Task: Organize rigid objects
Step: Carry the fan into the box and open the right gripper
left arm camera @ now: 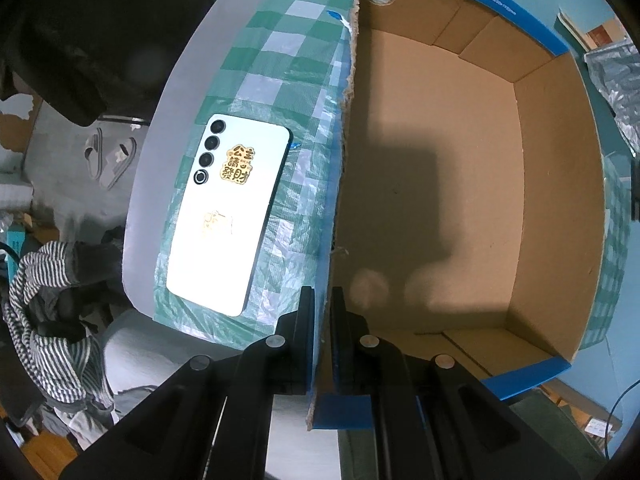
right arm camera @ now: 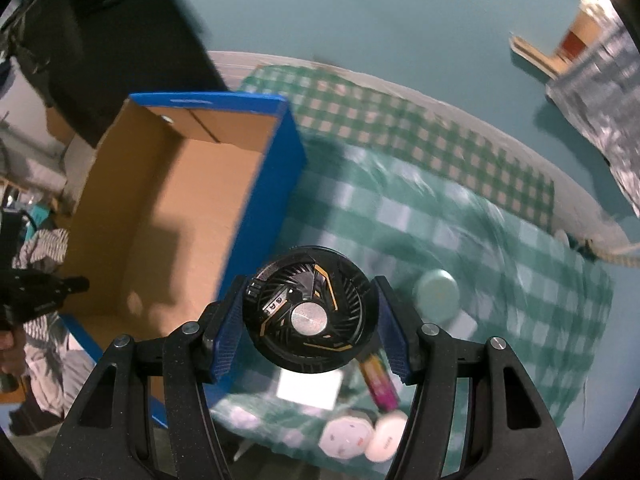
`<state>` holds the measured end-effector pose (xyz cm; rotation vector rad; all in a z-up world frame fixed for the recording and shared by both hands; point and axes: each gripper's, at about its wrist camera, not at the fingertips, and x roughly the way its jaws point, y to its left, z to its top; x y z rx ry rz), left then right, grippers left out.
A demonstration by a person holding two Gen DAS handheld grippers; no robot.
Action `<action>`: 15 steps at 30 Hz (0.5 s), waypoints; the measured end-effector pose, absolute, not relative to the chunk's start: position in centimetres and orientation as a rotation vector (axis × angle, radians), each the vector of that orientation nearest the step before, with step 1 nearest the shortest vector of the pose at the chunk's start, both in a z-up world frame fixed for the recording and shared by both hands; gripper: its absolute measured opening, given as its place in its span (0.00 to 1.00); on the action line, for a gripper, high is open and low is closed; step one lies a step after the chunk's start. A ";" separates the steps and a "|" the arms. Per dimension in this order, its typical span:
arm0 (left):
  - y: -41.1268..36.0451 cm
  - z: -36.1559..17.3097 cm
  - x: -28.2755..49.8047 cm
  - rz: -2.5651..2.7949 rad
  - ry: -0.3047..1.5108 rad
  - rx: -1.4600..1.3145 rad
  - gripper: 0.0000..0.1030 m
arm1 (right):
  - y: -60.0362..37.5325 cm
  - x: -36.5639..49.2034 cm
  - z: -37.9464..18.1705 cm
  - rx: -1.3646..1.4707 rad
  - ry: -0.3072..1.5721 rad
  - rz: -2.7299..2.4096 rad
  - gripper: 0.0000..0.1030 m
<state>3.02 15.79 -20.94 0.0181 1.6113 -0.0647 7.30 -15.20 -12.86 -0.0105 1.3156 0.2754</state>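
Note:
My left gripper point(left arm camera: 322, 300) is shut on the near wall of the blue cardboard box point(left arm camera: 440, 184), one finger inside and one outside. The box is empty inside. A white phone point(left arm camera: 232, 208) with gold stickers lies face down on the checked cloth, left of the box. My right gripper point(right arm camera: 310, 312) is shut on a round black fan point(right arm camera: 310, 314) and holds it above the cloth, just right of the box point(right arm camera: 180, 216). The left gripper also shows in the right wrist view point(right arm camera: 44, 292) at the box's left wall.
Below the fan on the green checked cloth point(right arm camera: 460, 216) lie a mint round lid point(right arm camera: 436, 296), a white square point(right arm camera: 310, 390), a pink stick point(right arm camera: 380, 384) and two white round cases point(right arm camera: 364, 436). Clothes point(left arm camera: 52, 308) and slippers point(left arm camera: 110, 158) lie on the floor to the left.

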 end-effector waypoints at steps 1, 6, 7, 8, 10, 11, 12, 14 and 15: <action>15.8 -21.0 3.0 -0.065 1.613 0.016 0.07 | -14.6 7.7 -12.8 -0.020 1.314 0.285 0.60; 16.1 -21.2 2.9 -0.068 1.619 0.014 0.07 | -11.2 9.5 -12.4 -0.069 1.297 0.353 0.60; 16.1 -21.2 3.0 -0.069 1.620 0.014 0.07 | -10.4 9.9 -12.5 -0.083 1.297 0.363 0.60; 16.2 -21.2 3.0 -0.069 1.620 0.015 0.07 | -9.8 10.3 -12.7 -0.096 1.299 0.371 0.60; 16.2 -21.2 3.0 -0.068 1.620 0.017 0.07 | -8.8 10.9 -13.1 -0.111 1.302 0.387 0.60; 16.1 -21.2 3.1 -0.067 1.620 0.017 0.07 | -8.2 11.1 -13.3 -0.122 1.304 0.397 0.60; 16.2 -21.2 3.1 -0.067 1.620 0.016 0.07 | -7.8 11.4 -13.5 -0.132 1.306 0.403 0.60; 16.2 -21.1 3.1 -0.067 1.618 0.019 0.07 | -6.9 11.8 -14.0 -0.147 1.314 0.413 0.60; 16.2 -21.1 3.1 -0.067 1.616 0.022 0.07 | -6.6 12.0 -14.2 -0.152 1.318 0.416 0.60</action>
